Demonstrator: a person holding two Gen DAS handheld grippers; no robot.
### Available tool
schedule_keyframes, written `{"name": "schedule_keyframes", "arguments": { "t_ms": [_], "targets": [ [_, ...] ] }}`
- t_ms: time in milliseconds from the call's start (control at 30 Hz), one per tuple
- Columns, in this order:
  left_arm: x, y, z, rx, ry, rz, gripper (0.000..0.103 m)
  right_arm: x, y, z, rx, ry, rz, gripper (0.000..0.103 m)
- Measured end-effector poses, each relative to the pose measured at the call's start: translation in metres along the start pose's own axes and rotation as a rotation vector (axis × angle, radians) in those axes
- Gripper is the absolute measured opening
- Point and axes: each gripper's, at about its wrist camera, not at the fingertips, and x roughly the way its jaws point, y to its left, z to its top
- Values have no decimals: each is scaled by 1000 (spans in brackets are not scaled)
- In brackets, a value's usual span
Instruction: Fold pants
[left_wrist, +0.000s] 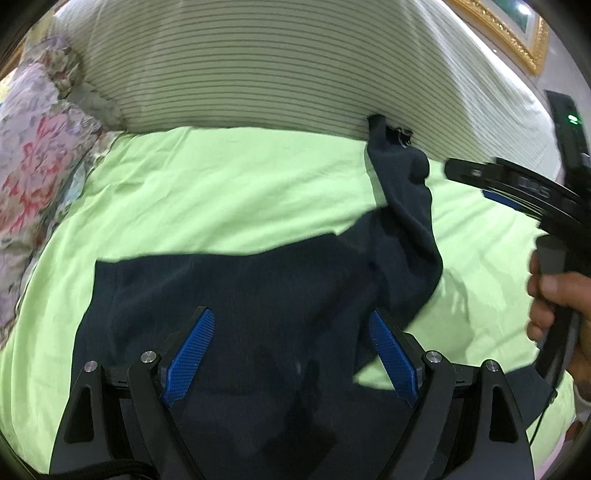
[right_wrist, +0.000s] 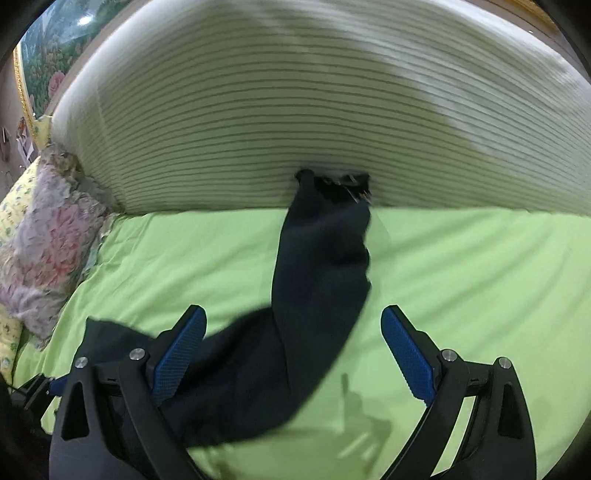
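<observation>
Dark navy pants (left_wrist: 266, 295) lie on a light green bedsheet (left_wrist: 221, 192). One leg stretches away to the striped headboard, where its end bunches up. My left gripper (left_wrist: 291, 321) is open and empty just above the wide part of the pants. My right gripper (right_wrist: 293, 321) is open and empty, its jaws either side of the long pant leg (right_wrist: 321, 266). The right gripper also shows at the right edge of the left wrist view (left_wrist: 517, 184), held by a hand.
A striped white headboard (right_wrist: 295, 110) rises behind the bed. A floral pillow (left_wrist: 40, 155) lies at the left. A gold-framed picture (left_wrist: 517, 33) hangs on the wall at the back. The green sheet (right_wrist: 461, 266) spreads to the right of the pants.
</observation>
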Motion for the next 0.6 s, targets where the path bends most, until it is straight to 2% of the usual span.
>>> {"name": "schedule_keyframes", "arguments": {
  "t_ms": [100, 233, 400, 500, 567, 600],
  "targets": [
    [15, 2, 16, -1, 18, -20, 87, 32, 1, 20, 0, 29, -15, 95],
    [36, -1, 34, 21, 43, -51, 87, 76, 5, 42, -15, 61, -26, 89],
    [64, -15, 50, 110, 74, -71, 87, 119, 13, 58, -61, 106, -93, 85],
    [80, -24, 55, 163, 102, -79, 87, 135, 9, 58, -67, 134, -125, 70],
    [91, -29, 59, 192, 132, -92, 87, 137, 0, 57, -43, 150, -130, 50],
    [98, -32, 60, 212, 148, -98, 87, 133, -5, 56, -31, 145, -120, 44]
  ]
}}
